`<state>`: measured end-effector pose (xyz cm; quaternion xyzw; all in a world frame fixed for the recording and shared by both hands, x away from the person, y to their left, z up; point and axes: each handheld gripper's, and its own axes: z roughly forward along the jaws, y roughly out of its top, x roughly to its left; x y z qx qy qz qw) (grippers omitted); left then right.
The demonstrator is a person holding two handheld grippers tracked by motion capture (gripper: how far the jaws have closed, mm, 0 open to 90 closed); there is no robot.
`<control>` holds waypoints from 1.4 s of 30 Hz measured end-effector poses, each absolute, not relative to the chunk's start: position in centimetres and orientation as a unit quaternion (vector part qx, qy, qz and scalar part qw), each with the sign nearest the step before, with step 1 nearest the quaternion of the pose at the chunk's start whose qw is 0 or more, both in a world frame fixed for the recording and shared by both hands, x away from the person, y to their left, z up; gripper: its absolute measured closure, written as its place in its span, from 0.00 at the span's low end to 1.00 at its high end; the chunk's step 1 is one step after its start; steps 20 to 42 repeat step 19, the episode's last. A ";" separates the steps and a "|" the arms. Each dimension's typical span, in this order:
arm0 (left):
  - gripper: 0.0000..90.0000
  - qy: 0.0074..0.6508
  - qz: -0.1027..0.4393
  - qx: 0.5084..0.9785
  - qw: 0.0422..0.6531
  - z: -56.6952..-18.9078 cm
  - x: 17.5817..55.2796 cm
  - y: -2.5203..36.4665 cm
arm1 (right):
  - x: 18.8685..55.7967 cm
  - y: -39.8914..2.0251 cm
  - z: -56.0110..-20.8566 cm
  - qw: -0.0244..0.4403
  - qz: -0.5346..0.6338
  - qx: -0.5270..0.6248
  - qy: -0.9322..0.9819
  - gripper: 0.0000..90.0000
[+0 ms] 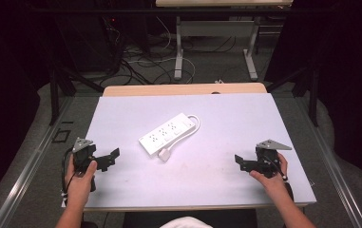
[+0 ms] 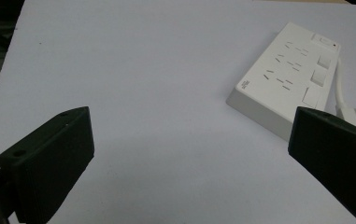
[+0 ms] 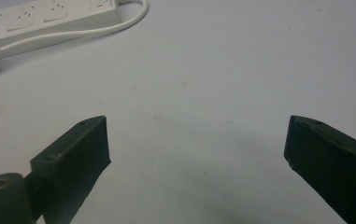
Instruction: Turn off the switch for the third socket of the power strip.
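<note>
- The table (image 1: 121, 190) has a pale top that spans the middle of the high view; its far wooden edge peeks out at the back.
- The strip (image 1: 168, 133), a white power strip, lies at centre frame with its long axis running lower left to upper right, sockets up.
- Its cord (image 1: 195, 124) loops off the upper-right end and back along the near side to a plug (image 1: 164, 155); the plug's prongs are hard to make out.
- The left gripper (image 1: 113, 156), at lower left, is spread wide and empty. In its own view one jaw cuts off the strip's near corner.
- The right gripper (image 1: 239, 160), at lower right, is likewise spread and empty. The strip sits cropped at the upper left of its view.
</note>
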<state>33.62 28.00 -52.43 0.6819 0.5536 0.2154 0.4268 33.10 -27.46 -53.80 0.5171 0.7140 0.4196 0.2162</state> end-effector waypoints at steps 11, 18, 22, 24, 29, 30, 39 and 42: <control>0.00 0.562 0.213 0.674 0.429 -53.6 33.4 28.5 | 33.1 -27.5 -53.8 0.216 0.420 0.518 0.713 0.07; 0.00 0.561 0.211 0.681 0.421 -54.0 33.3 28.5 | 33.1 -27.5 -53.8 0.216 0.420 0.518 0.713 0.07; 0.00 0.561 0.211 0.681 0.421 -54.0 33.3 28.6 | 33.1 -27.5 -53.8 0.214 0.421 0.518 0.713 0.07; 0.00 0.561 0.211 0.681 0.421 -54.0 33.3 28.6 | 33.1 -27.5 -53.8 0.214 0.421 0.518 0.713 0.07; 0.00 0.561 0.211 0.681 0.421 -54.0 33.3 28.6 | 33.1 -27.5 -53.8 0.214 0.421 0.518 0.713 0.07; 0.00 0.561 0.211 0.681 0.421 -54.0 33.3 28.6 | 33.1 -27.5 -53.8 0.214 0.421 0.518 0.713 0.07; 0.00 0.561 0.211 0.681 0.421 -54.0 33.3 28.6 | 33.1 -27.5 -53.8 0.214 0.421 0.518 0.713 0.07; 0.00 0.561 0.211 0.681 0.421 -54.0 33.3 28.6 | 33.1 -27.5 -53.8 0.214 0.421 0.518 0.713 0.07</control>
